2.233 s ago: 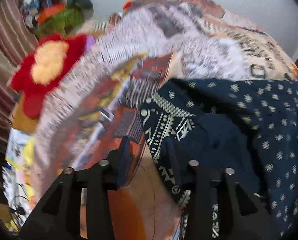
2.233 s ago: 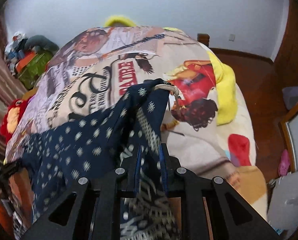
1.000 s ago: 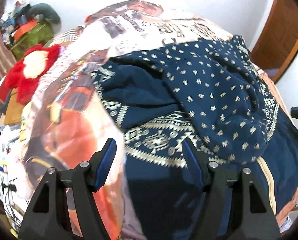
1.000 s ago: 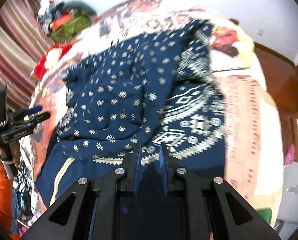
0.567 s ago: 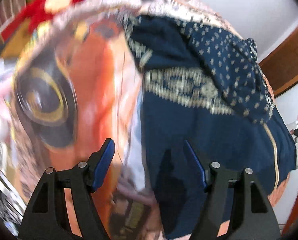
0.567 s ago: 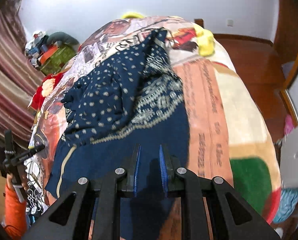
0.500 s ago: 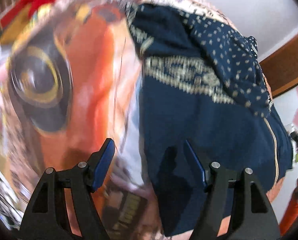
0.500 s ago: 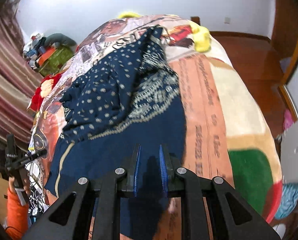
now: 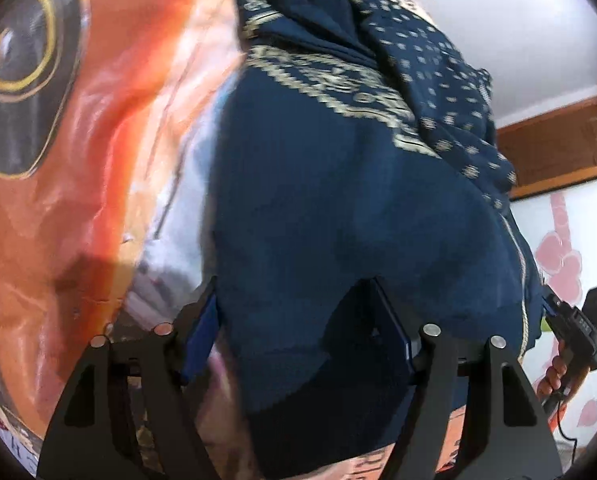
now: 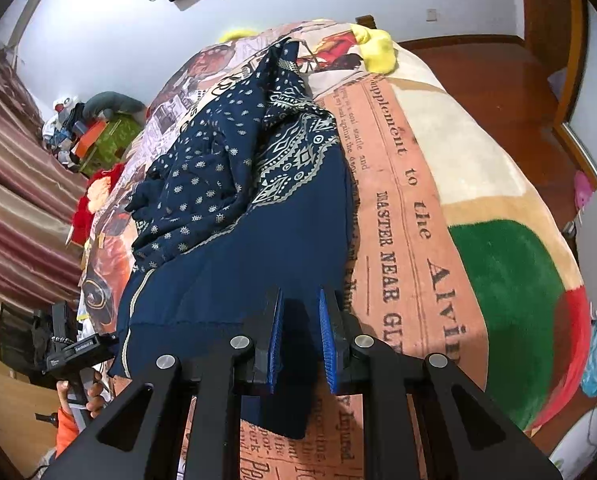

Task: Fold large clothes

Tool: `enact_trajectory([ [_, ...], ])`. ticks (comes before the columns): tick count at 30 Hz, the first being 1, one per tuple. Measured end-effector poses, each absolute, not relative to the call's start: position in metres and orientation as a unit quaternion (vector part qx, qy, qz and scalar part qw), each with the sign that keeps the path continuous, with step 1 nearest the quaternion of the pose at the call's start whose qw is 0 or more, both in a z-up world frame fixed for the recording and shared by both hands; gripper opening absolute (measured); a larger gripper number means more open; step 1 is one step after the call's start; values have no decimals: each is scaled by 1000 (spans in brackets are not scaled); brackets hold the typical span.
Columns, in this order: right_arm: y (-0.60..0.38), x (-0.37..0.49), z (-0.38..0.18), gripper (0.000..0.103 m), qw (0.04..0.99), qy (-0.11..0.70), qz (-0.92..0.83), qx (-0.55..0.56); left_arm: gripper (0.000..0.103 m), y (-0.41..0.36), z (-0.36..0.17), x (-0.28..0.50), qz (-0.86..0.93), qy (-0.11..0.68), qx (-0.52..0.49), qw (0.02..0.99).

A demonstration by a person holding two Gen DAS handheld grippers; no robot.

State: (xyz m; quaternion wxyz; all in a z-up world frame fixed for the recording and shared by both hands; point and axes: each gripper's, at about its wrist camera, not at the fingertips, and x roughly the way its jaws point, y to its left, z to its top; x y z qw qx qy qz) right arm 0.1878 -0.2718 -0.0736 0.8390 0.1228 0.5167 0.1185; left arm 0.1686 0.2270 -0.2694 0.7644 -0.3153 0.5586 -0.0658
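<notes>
A navy garment (image 10: 258, 208) is spread lengthwise over a printed blanket (image 10: 438, 208) on the bed, its plain hem nearest the cameras and its dotted, patterned part bunched farther up. The right gripper (image 10: 301, 338) is clamped on the hem's right corner, with cloth pinched between the narrow blue pads. The left gripper (image 9: 298, 320) is seen over the hem's left corner with its jaws apart, having just been narrowing; cloth lies between them, the left pad at the garment's edge, though no pinch can be made out.
</notes>
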Motion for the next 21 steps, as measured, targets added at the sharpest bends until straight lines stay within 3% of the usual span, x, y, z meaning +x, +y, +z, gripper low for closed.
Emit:
enact_trajectory([
  [2,-273,188,-73,15,839,516,118,126,46,218,-261,170,-68,552,-290,779],
  [5,-274,187,-72,15,839,516,122,123,11,211,-247,173,-62,542,-251,800],
  [8,-276,187,-66,15,843,509,123,126,7,213,-226,173,-70,512,-244,821],
  [10,-279,186,-63,22,847,501,123,129,7,213,-211,175,-72,494,-238,833],
  [11,-279,185,-62,43,847,501,122,130,7,212,-202,176,-75,482,-235,841],
  [12,-280,185,-63,78,846,503,120,132,7,212,-194,177,-77,472,-232,847],
  [14,-280,182,-65,102,844,504,122,138,7,211,-185,177,-81,462,-228,854],
  [21,-264,183,-80,102,837,515,143,121,7,206,-191,182,-85,469,-228,849],
])
